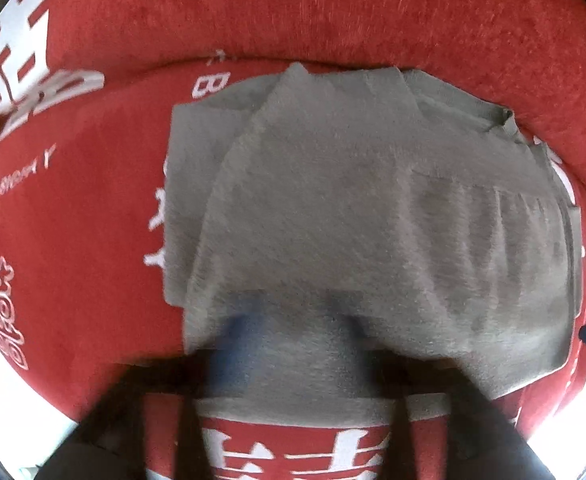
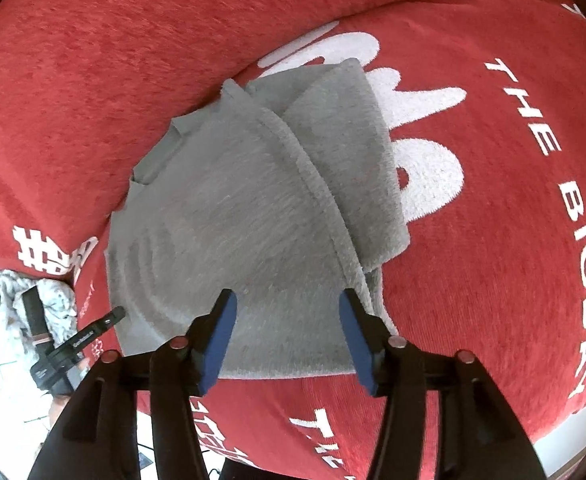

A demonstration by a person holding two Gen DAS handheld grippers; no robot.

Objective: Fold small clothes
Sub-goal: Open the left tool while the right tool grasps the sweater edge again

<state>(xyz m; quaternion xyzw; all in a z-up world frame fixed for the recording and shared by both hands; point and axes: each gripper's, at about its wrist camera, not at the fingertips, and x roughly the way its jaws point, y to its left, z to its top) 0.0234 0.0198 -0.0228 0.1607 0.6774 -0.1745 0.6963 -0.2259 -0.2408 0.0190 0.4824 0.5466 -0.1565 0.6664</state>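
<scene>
Red cover (image 2: pixel 493 240) — R gripper (image 2: pixel 289 336) tilted, open, over grey garment (image 2: pixel 233 220)

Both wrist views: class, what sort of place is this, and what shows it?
Probably a home, on a sofa or bed. A soft red cover printed with white "HAPPY WEDDING" lettering lies beneath a folded grey garment, with pale floor at the edge.

Red plush cover (image 2: pixel 493 240) spans the whole work surface, printed in white: large characters and the words "THE BIG DAY" (image 2: pixel 573 216) along the right side. Raised red back cushion (image 1: pixel 333 12) at the far side, also with white characters (image 1: pixel 17 44). Far left: white floor (image 2: pixel 1 376), a crumpled pale cloth (image 2: pixel 59 296), a black strap (image 2: pixel 37 316) over it.
</scene>
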